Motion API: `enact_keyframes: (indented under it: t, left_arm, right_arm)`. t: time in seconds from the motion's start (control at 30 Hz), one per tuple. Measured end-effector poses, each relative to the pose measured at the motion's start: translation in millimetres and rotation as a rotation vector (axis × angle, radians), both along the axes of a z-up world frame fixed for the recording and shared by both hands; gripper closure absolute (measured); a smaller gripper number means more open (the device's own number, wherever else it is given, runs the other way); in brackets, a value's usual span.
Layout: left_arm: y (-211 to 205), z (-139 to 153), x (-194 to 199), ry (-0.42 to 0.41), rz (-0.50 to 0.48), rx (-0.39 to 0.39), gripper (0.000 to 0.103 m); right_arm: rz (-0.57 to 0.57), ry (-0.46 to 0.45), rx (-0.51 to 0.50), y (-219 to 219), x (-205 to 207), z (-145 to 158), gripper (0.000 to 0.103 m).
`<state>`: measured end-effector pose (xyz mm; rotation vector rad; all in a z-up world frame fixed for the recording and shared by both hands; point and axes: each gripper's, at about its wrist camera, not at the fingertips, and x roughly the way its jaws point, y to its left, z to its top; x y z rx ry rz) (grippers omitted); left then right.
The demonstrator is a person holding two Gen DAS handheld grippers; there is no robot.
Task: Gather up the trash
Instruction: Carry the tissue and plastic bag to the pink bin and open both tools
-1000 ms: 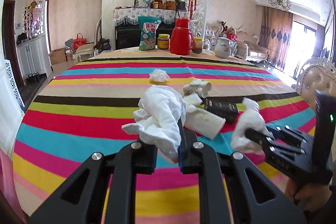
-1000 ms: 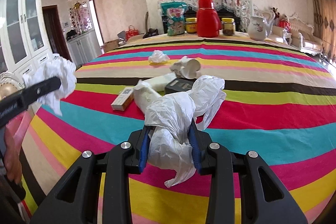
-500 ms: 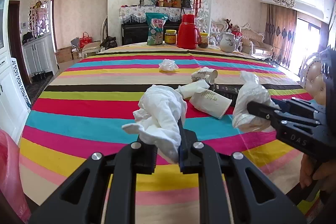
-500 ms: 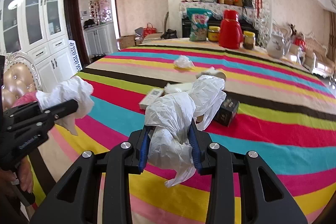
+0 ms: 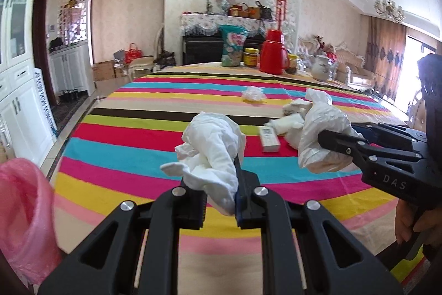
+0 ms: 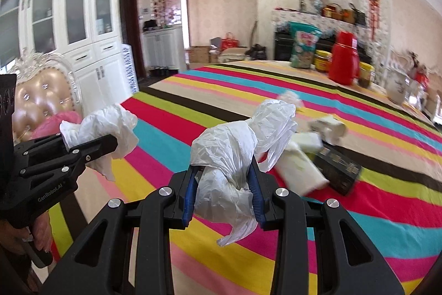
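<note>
My left gripper (image 5: 221,184) is shut on a crumpled white tissue (image 5: 212,148), held above the near edge of the striped table (image 5: 138,145). It also shows in the right wrist view (image 6: 91,145) with the tissue (image 6: 102,123). My right gripper (image 6: 224,184) is shut on a crumpled white plastic bag (image 6: 234,154); it shows at the right of the left wrist view (image 5: 331,140) with the bag (image 5: 320,134). A pink trash bag (image 5: 25,214) hangs at the far left. On the table lie another tissue wad (image 5: 252,94), paper cups (image 6: 301,167), a small white box (image 5: 269,138) and a dark box (image 6: 338,167).
A red thermos (image 5: 273,51), snack bag (image 5: 233,44), jars (image 5: 250,57) and a white teapot (image 5: 321,68) stand at the table's far side. A padded chair (image 6: 41,98) is at the left, with white cabinets (image 6: 69,18) behind it.
Both grippers have pulled back and swung left, away from the table's middle, each still holding its trash. The pink bag has come into the left wrist view.
</note>
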<state>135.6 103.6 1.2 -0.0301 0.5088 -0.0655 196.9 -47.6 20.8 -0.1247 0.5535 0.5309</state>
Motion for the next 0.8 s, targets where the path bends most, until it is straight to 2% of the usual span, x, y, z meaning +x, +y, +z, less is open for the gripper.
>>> enact_keyframes:
  t: [0.33,0.8]
  left_arm:
    - [77,5,-43,-0.010,0.171,0.024,0.088]
    - [195,16,-107,-0.023,0.436,0.018,0.088]
  right_arm:
    - [0.191,-0.008,-0.001,91,-8,5,0.069]
    - [0.464,-0.012,-0.002,224,-30,8,0.069]
